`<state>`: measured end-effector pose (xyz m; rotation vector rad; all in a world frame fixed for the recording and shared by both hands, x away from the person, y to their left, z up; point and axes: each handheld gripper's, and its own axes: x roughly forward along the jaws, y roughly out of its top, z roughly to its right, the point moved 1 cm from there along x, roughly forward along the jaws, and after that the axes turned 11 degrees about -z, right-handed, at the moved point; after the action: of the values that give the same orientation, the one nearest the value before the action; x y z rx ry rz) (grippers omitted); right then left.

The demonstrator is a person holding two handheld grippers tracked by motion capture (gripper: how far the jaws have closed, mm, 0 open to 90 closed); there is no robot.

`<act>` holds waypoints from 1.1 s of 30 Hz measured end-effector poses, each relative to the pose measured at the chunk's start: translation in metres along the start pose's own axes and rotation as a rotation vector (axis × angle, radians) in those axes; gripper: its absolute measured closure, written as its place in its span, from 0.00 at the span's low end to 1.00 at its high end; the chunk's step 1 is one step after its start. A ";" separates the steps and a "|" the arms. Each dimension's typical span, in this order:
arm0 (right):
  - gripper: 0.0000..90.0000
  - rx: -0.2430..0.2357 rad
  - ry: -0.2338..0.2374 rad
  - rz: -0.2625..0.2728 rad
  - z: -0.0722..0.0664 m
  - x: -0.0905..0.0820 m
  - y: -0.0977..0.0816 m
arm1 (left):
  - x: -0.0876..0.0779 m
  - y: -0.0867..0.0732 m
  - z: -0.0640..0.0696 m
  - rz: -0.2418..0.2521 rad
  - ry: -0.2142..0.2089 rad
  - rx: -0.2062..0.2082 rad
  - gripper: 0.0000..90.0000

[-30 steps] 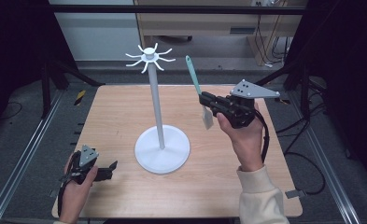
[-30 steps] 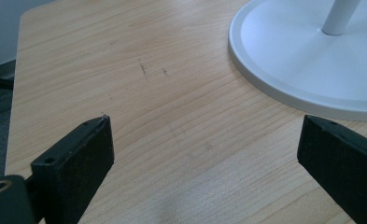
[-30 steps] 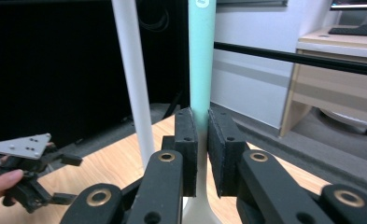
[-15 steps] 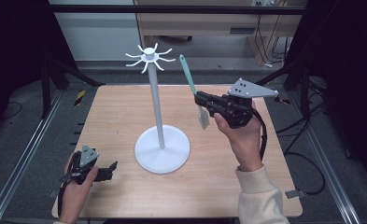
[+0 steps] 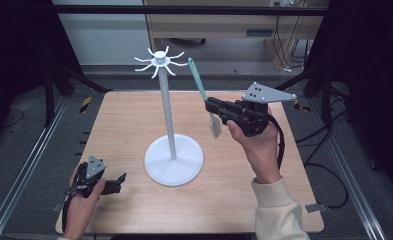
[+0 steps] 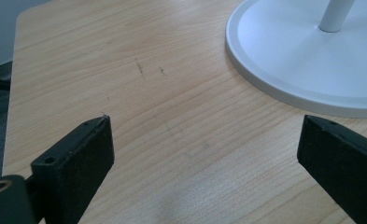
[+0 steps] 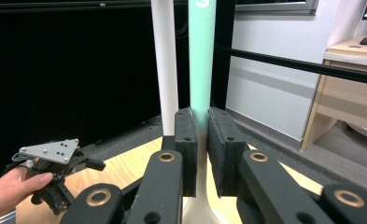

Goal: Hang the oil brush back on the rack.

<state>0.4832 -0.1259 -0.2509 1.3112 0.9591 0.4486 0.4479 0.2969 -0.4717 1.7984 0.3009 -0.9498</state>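
Right gripper (image 5: 215, 106) clamped on spatula (image 5: 200, 82) mid-handle, raised above right half of table (image 5: 124, 107), teal handle up and leaning toward rack (image 5: 166, 107) top, pale blade (image 5: 214, 125) hanging below jaws. Seen in right gripper view as teal handle (image 7: 202, 56) pinched between pads (image 7: 187, 149), rack pole (image 7: 165, 60) just left of it. Handle tip near right-side hooks (image 5: 160, 61), not on any.

Left gripper (image 5: 115, 183) parked low at near-left table corner, jaws apart, nothing between; rack base (image 6: 307, 60) just beyond it in left gripper view.

Risks, judged: handle tip knocking a hook or pole instead of catching, tipping tall thin rack on round base. Hole at handle end barely visible, so hook could miss and spatula drop on release. Grip mid-handle, blade heavy end low, possible swivel in pads. Blade swinging into pole if pushed left too far.

Room: open table right of and near base, free air above. Far table edge behind rack, near-right edge under forearm (image 5: 276, 215). Black frame bar overhead at far side, close to rack top. Left gripper well apart, no clash.
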 end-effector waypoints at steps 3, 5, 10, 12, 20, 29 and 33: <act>0.92 -0.001 0.003 -0.005 0.000 0.001 0.000 | 0.000 0.000 0.000 -0.001 -0.002 0.001 0.04; 0.92 0.000 0.001 -0.010 0.000 0.002 0.000 | 0.000 0.000 0.000 0.001 -0.004 0.000 0.04; 0.92 -0.002 0.007 -0.014 0.000 0.003 0.000 | 0.000 0.000 0.000 0.001 -0.003 0.000 0.04; 0.92 -0.007 0.010 -0.016 -0.001 0.004 0.000 | 0.000 0.000 0.000 0.000 -0.002 0.000 0.04; 0.92 -0.004 0.017 -0.030 -0.001 0.009 0.003 | -0.001 0.000 0.000 0.001 -0.001 -0.001 0.04; 0.92 -0.008 0.030 -0.059 -0.002 0.022 0.003 | 0.000 0.000 0.001 0.001 0.000 0.000 0.04; 0.92 -0.003 0.039 -0.058 -0.001 0.025 0.002 | 0.000 -0.001 0.001 -0.001 0.000 0.002 0.04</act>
<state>0.4969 -0.1057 -0.2576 1.2727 1.0258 0.4321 0.4470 0.2967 -0.4718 1.8000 0.3011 -0.9512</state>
